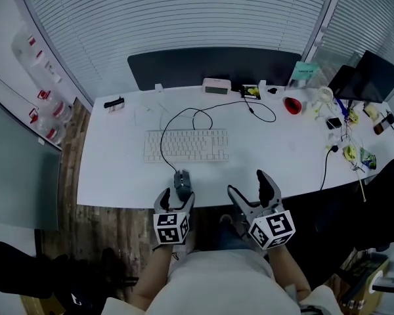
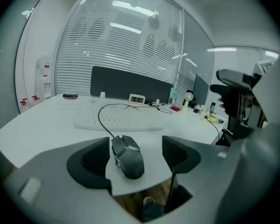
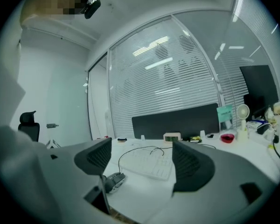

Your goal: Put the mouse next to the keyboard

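Nearest to you, at the front edge of the white desk (image 1: 111,176), your left gripper (image 1: 178,197) is down around the mouse (image 1: 182,180). In the left gripper view the jaws of this gripper (image 2: 135,156) are apart, and the dark mouse (image 2: 128,157) lies on the desk between them. It is close to the left pad, with a clear gap to the right pad, so it is not clamped. To the right of it your right gripper (image 1: 247,184) is over the same front edge. Its jaws are also wide apart, and in the right gripper view (image 3: 142,157) only the desk and far things show between them. The mouse (image 3: 113,181) shows low at the left there, beside the left jaw. Just beyond the mouse the white keyboard (image 1: 186,145) lies flat and straight along the desk. The mouse is in front of its long side, near but not touching. The black cable (image 1: 163,143) goes from the mouse up over the keyboard, makes a loop and runs to the right. Farther back, near the dark panel (image 1: 210,65), stands a small clock (image 1: 217,85). A red bowl (image 1: 293,105) is to the right of it, with many small things at the right end of the desk. Behind all are the window blinds (image 1: 184,12).
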A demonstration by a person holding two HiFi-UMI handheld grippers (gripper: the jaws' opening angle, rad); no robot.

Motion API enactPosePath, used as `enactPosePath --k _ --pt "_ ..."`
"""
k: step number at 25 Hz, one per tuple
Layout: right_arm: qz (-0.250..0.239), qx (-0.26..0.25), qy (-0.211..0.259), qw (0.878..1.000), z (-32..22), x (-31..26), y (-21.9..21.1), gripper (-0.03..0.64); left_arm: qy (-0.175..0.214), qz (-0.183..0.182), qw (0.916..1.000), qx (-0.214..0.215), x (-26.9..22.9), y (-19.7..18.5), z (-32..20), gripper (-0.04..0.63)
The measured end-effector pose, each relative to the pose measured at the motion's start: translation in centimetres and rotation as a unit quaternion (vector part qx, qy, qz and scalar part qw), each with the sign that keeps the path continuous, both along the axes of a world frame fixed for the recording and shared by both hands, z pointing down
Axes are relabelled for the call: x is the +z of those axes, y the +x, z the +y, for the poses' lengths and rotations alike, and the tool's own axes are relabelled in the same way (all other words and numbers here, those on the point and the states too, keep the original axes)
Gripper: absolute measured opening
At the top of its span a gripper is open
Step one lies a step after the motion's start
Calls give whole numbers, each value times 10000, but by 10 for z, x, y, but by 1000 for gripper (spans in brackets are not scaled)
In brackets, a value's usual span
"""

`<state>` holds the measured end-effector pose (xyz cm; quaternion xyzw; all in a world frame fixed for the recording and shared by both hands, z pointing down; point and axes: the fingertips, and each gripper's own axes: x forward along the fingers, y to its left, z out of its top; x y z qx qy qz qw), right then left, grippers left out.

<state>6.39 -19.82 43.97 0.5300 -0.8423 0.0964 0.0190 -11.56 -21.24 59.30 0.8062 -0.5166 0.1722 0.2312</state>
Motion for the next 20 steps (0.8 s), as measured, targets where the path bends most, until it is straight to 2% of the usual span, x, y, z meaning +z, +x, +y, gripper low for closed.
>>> enactPosePath --k 8,20 --pt "-29 -149 -192 9997 -34 13 23 385 -456 -391 9972 -443 42 7 -32 341" --pt "-35 -446 -376 9983 -65 26 35 385 -1025 -923 9857 -970 82 2 -53 337"
